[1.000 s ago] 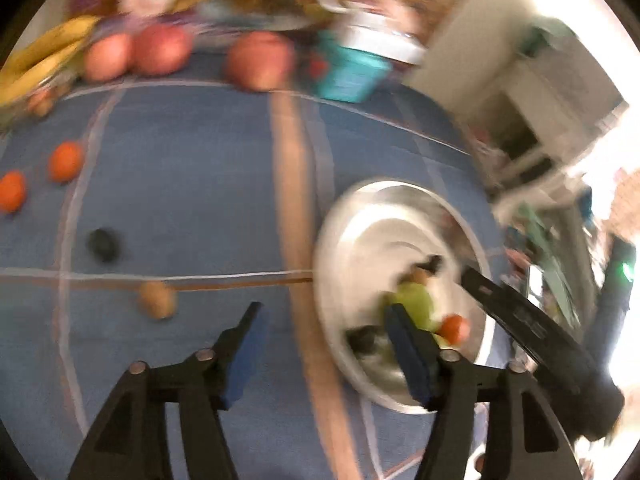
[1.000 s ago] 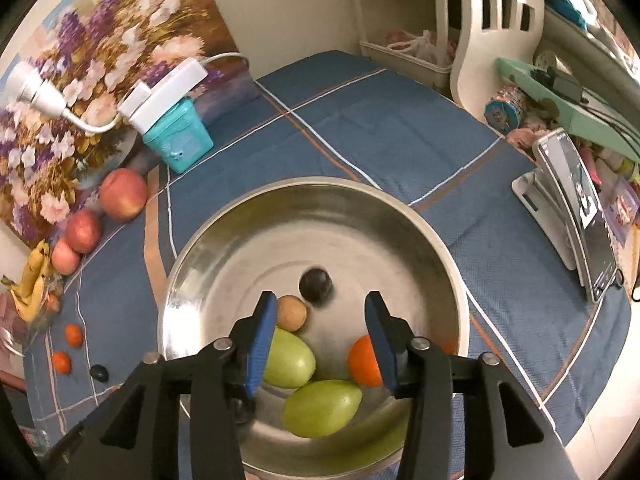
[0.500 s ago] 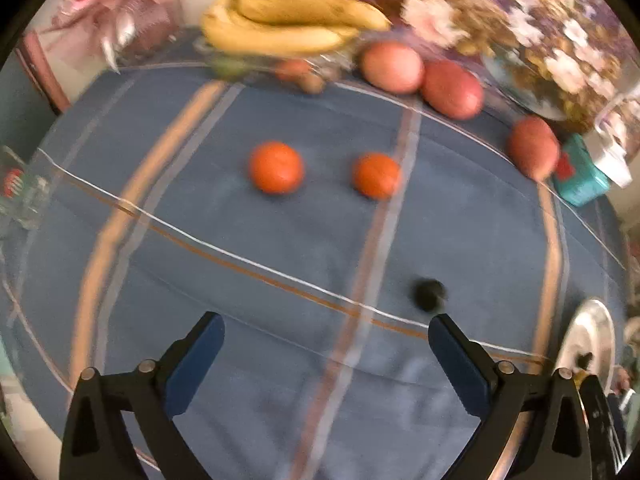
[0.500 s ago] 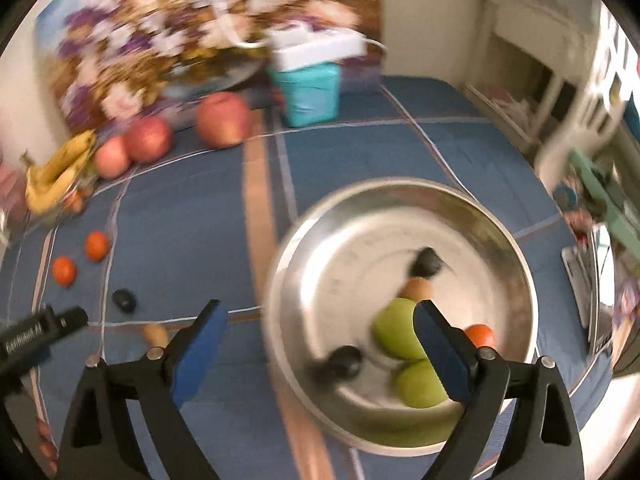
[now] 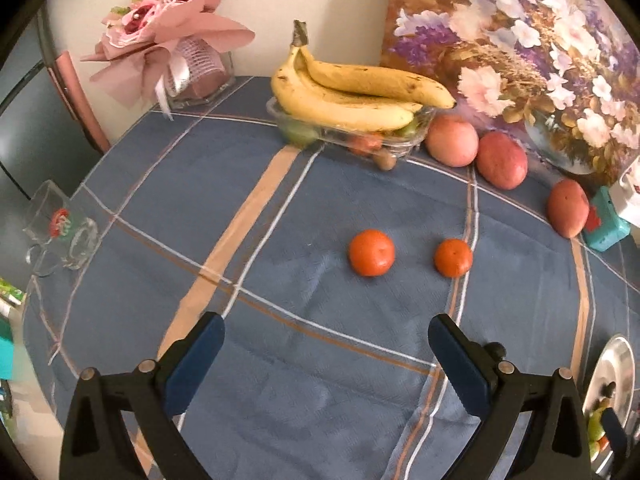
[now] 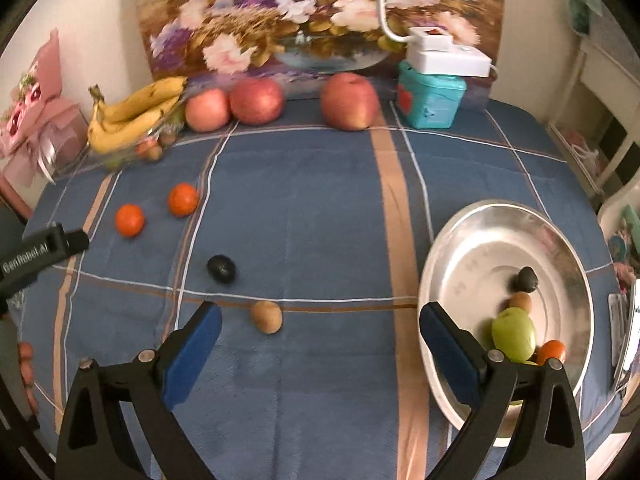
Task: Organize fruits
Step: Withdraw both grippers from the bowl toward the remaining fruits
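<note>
Jaws of left gripper (image 5: 326, 354) spread wide, nothing between them; blue pads over bare blue plaid cloth of the counter (image 5: 280, 400). Jaws of right gripper (image 6: 320, 344) likewise released and empty, having just been opening further, no fruit between them.

Ahead of left jaws, near: larger orange mandarin (image 5: 371, 252) and smaller orange mandarin (image 5: 453, 257), side by side, apart from each other. Farther ahead: yellow banana bunch (image 5: 352, 96) lying across clear plastic tray (image 5: 344, 136). Right of tray: three red-pink apples, first (image 5: 452, 140) just beside second (image 5: 501, 160), third (image 5: 568, 208) apart, next to teal plastic box (image 5: 606, 224). Far left: clear glass mug (image 5: 60, 232) on its side; pink wrapped bouquet (image 5: 168, 36) beyond.

Just ahead of right jaws, slightly left of centre: small brown kiwi-like fruit (image 6: 266, 317) on the cloth. Beyond it, small dark round fruit (image 6: 221, 269). To the right of right jaws: shiny steel bowl (image 6: 480, 232), partly behind right finger, holding green pear-like fruit (image 6: 514, 334), small orange fruit (image 6: 551, 352), small brown fruit (image 6: 520, 302), dark fruit (image 6: 527, 279). Left gripper's black finger visible at left edge of right-wrist view.
</note>
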### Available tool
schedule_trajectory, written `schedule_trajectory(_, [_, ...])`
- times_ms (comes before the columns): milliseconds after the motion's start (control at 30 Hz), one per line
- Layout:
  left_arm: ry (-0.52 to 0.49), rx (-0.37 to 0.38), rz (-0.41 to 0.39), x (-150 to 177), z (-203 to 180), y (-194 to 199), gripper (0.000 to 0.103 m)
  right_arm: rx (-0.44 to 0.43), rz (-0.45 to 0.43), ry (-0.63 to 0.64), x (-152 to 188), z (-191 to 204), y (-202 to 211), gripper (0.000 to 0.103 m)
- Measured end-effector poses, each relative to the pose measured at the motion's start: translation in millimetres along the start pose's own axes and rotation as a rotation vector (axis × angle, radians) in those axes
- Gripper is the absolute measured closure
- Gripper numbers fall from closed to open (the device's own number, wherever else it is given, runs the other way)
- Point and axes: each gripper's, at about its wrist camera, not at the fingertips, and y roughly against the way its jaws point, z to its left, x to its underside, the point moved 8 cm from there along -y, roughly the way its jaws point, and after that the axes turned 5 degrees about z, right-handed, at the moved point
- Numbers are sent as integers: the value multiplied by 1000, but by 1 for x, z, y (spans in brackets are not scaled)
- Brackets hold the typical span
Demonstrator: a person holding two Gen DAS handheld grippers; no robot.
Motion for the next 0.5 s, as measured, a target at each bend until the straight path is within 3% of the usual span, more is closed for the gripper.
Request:
schedule_trajectory(367, [-123,140,77,20,-58,-43,0,-10,118,1,13,10,-47,4])
schedule_trajectory(500, [-156,131,83,21,-64,-49,0,-11,131,-11,13,10,-56,4])
